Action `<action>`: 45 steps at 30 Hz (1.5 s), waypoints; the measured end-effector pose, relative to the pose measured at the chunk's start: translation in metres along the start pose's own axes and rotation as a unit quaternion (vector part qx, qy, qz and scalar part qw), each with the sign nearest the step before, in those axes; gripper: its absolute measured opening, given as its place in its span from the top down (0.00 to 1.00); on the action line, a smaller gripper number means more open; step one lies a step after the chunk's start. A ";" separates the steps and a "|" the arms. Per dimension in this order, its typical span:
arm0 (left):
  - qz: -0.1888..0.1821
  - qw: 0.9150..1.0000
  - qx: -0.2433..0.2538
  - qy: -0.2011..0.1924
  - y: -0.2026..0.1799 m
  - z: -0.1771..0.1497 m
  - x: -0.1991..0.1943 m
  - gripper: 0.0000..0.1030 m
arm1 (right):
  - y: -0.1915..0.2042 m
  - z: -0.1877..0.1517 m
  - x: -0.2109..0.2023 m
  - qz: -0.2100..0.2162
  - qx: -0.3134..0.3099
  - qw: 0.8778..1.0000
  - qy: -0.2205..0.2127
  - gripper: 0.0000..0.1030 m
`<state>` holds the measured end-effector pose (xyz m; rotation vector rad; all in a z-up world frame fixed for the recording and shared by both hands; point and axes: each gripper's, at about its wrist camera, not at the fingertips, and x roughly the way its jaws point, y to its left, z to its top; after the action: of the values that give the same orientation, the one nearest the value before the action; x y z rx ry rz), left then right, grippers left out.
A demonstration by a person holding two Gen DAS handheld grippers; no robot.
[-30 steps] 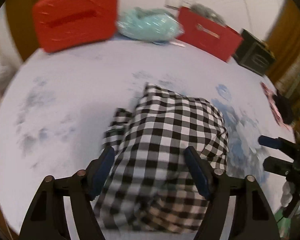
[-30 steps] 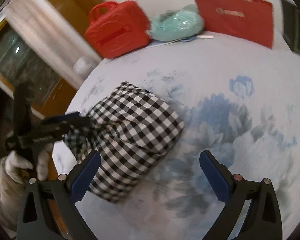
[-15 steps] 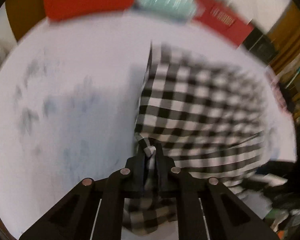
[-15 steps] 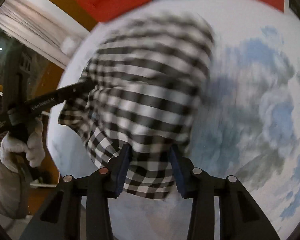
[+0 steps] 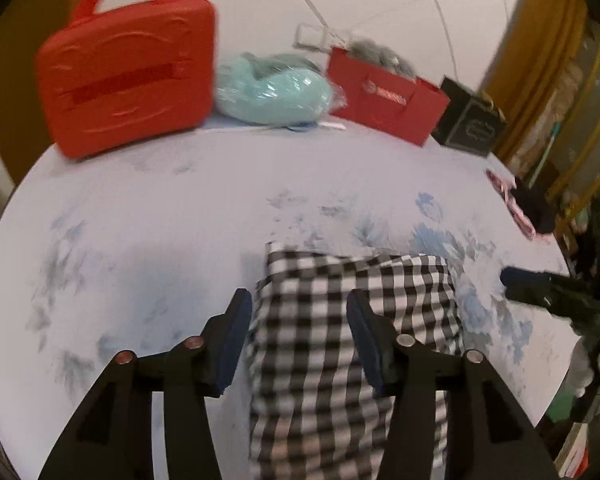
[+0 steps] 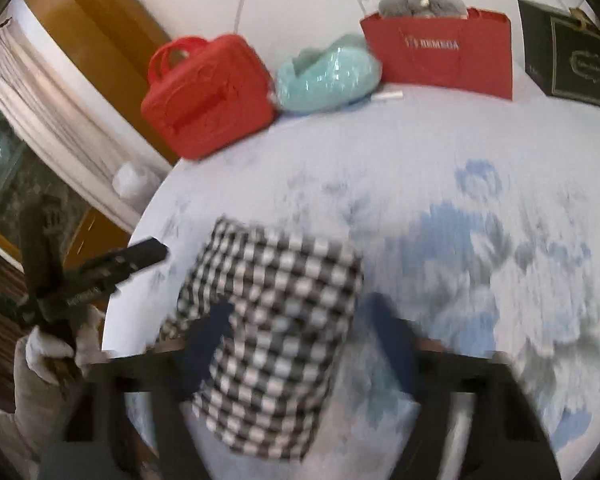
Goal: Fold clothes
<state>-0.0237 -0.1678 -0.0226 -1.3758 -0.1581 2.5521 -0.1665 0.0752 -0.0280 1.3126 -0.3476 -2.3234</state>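
Observation:
A black-and-white checked garment (image 5: 356, 320) lies folded on the round table's floral cloth (image 5: 148, 240). My left gripper (image 5: 298, 338) hovers over its left part. Its jaws are opening, the fabric lies under the gap, and the pads do not press it. In the blurred right wrist view the garment (image 6: 276, 352) sits between the fingers of my right gripper (image 6: 300, 344). Those jaws are closing, and the right pad is off the fabric. Each gripper shows in the other's view, held by a white-gloved hand (image 6: 40, 356): the right gripper (image 5: 516, 280) and the left gripper (image 6: 152, 252).
Along the table's far edge stand a red hard case (image 5: 128, 76), a mint bundle in plastic (image 5: 272, 92), a red paper bag (image 5: 384, 100) and a black box (image 5: 468, 128). A dark object on something pink (image 5: 532, 212) lies at the right rim.
Half a second ago both grippers were clamped on the garment's near edge and carrying it forward. Now both have let go and drawn back, and the garment lies folded shorter.

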 end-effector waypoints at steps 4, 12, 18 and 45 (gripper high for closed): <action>-0.023 0.999 0.017 0.039 -0.013 0.009 0.040 0.86 | 0.003 0.013 0.028 0.002 -0.002 1.000 0.031 0.70; 0.063 0.991 -0.029 0.118 0.031 -0.004 0.116 0.89 | -0.018 -0.009 0.088 -0.072 0.008 0.991 0.116 0.69; 0.033 0.995 -0.030 0.084 0.029 -0.008 0.080 0.89 | -0.008 -0.014 0.056 -0.053 0.010 0.996 0.069 0.69; -0.003 0.995 -0.004 0.101 -0.003 -0.105 0.032 0.80 | 0.020 -0.097 0.029 -0.015 -0.007 0.994 0.106 0.55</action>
<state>0.0475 -0.1580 -0.1059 -1.6232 -0.1370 2.3910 -0.0918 0.0434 -0.0913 1.5515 -0.2431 -2.1792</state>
